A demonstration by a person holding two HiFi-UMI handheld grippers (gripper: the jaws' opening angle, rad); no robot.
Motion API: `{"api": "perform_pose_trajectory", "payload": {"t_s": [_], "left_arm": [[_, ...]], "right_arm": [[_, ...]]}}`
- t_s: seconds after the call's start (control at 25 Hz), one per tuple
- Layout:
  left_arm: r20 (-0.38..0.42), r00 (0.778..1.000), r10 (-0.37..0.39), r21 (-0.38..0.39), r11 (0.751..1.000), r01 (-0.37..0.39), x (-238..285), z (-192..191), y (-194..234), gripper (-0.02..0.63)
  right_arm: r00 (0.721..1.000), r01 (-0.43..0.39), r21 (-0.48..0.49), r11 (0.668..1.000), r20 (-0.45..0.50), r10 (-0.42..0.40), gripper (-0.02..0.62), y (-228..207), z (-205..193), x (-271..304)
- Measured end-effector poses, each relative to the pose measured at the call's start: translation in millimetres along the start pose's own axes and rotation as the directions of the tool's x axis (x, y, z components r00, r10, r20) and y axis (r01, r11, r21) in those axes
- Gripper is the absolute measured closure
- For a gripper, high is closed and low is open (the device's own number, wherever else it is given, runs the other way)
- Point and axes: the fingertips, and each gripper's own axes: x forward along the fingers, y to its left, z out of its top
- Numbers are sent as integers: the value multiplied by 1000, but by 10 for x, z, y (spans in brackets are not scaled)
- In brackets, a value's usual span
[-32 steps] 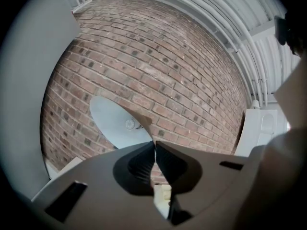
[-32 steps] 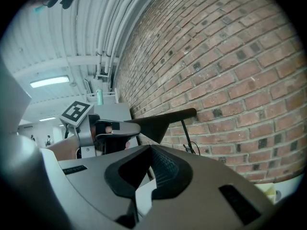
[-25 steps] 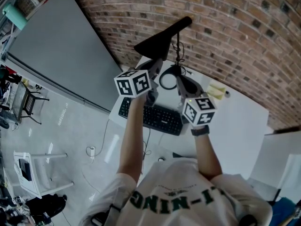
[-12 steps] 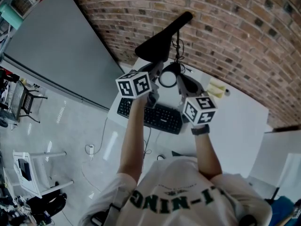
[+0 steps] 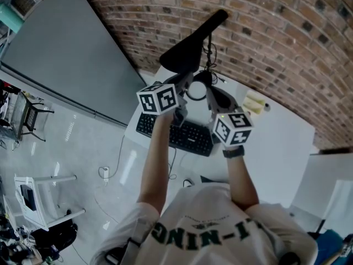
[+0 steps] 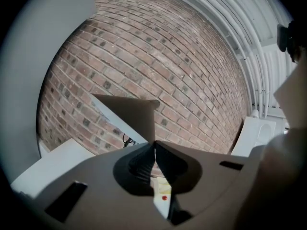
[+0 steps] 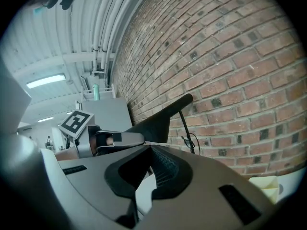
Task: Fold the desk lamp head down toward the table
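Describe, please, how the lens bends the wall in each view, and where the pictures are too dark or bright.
Head view: mild bending, the brick wall curves like an arc; light is even, the lamp head only a black shape. Left gripper view: strong fisheye, wall bulges, corners black. Right gripper view: same black corners; the ceiling light glares at left.

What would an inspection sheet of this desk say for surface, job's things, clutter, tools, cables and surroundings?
Surface: white table.
Job's things: black lamp head, sloping, above the table, not folded down.
Clutter: keyboard; yellow notes.
Tools: left tool shut on the lamp head's edge; right tool shut, empty.
Cables: thin cable looped under the lamp head.
Surroundings: brick wall behind the table; grey panel beside it.
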Motion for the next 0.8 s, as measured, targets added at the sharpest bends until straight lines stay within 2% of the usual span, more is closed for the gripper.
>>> {"api": "perform_pose_trajectory", "payload": {"t_s": [0.8], "left_arm": [[-25, 998, -64, -98, 993, 61, 218, -234, 117, 598]], "right_arm": [[999, 28, 32, 999, -31, -27, 594, -159, -143, 94]]}}
